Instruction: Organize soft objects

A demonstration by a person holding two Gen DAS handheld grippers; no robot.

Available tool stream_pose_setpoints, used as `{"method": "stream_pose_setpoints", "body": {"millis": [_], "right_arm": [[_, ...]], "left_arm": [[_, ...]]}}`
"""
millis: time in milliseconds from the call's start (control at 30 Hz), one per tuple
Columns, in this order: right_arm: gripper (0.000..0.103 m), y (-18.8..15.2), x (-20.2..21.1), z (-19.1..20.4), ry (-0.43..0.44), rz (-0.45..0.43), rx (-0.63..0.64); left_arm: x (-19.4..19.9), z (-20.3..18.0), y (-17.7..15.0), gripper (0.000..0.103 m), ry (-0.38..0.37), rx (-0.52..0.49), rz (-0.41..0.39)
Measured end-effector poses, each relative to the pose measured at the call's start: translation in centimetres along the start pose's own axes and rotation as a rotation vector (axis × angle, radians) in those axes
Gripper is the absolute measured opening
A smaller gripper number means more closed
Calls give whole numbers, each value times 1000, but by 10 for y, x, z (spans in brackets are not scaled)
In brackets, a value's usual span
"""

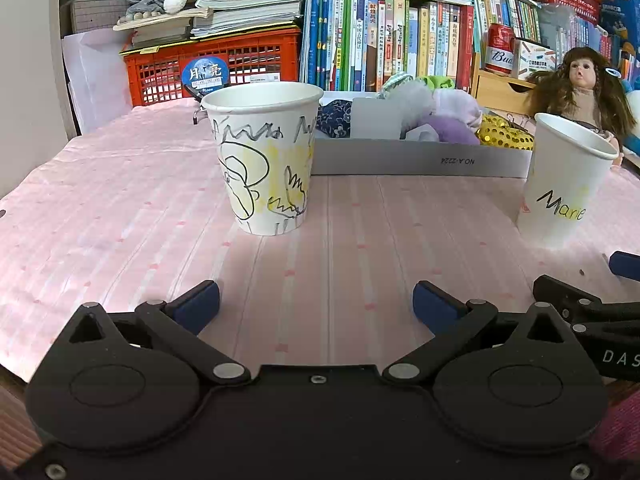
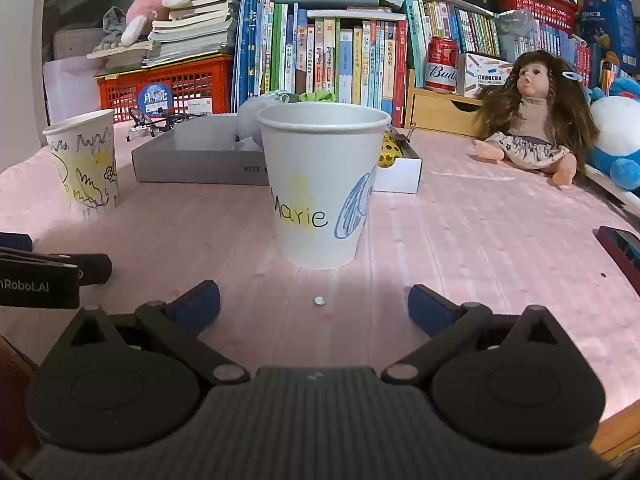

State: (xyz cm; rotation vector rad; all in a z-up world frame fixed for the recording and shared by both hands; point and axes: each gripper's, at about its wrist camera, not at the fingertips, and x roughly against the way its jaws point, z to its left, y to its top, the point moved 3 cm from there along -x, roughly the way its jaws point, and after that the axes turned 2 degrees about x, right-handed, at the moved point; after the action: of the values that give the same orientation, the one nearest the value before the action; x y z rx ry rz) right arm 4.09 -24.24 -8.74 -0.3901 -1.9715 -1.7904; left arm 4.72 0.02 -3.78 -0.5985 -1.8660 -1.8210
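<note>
Closest to you, low over the pink striped tablecloth [image 1: 120,208], your left gripper [image 1: 316,304] and your right gripper [image 2: 314,300] both sit with their blue-padded jaws spread wide and nothing between them. A small white disc [image 2: 319,300] lies on the cloth just ahead of the right one.

A little further out stand two paper cups. The white paper cup scribbled with black and yellow drawings [image 1: 264,156] is upright in front of your left gripper; the white paper cup lettered "Marie" with a blue scribble [image 2: 324,184] is upright in front of your right. Both are apart from the pads, and you cannot see into either, so whether they hold anything is unclear.

Behind the cups lies the shallow grey cardboard box [image 1: 420,158]. In it you already have a dark blue floral pouch [image 1: 334,118], a heap of grey and purple plush pieces [image 1: 440,116], and a gold sequinned soft piece [image 1: 506,132] at its right end. Judging by that, part of the sorting looks done.

Further right, the long-haired brown doll in a beige top [image 2: 532,120] sits on the cloth outside the box, beside a blue and white plush toy [image 2: 616,136]. Those two appear to be what remains, if they count as yours to tidy. Nothing is in hand yet.
</note>
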Motion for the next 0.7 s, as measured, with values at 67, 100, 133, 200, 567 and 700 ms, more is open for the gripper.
{"method": "stream_pose_setpoints", "body": {"millis": [67,100,133,200,567,700], "right_arm": [[103,1,-1,0,0,3,0],[103,1,-1,0,-1,4,0],[103,1,-1,0,-1,4,0],[103,1,-1,0,-1,4,1],[103,0,-1,1,0,6,1],[103,0,-1,1,0,6,1]], "left_arm": [[0,0,0,103,-1,-1,1],[0,0,0,103,0,0,1],[0,0,0,103,0,-1,2],[0,0,-1,103,0,-1,2],[0,-1,-1,103,0,-2,0],[0,-1,-1,103,0,-2,0]]}}
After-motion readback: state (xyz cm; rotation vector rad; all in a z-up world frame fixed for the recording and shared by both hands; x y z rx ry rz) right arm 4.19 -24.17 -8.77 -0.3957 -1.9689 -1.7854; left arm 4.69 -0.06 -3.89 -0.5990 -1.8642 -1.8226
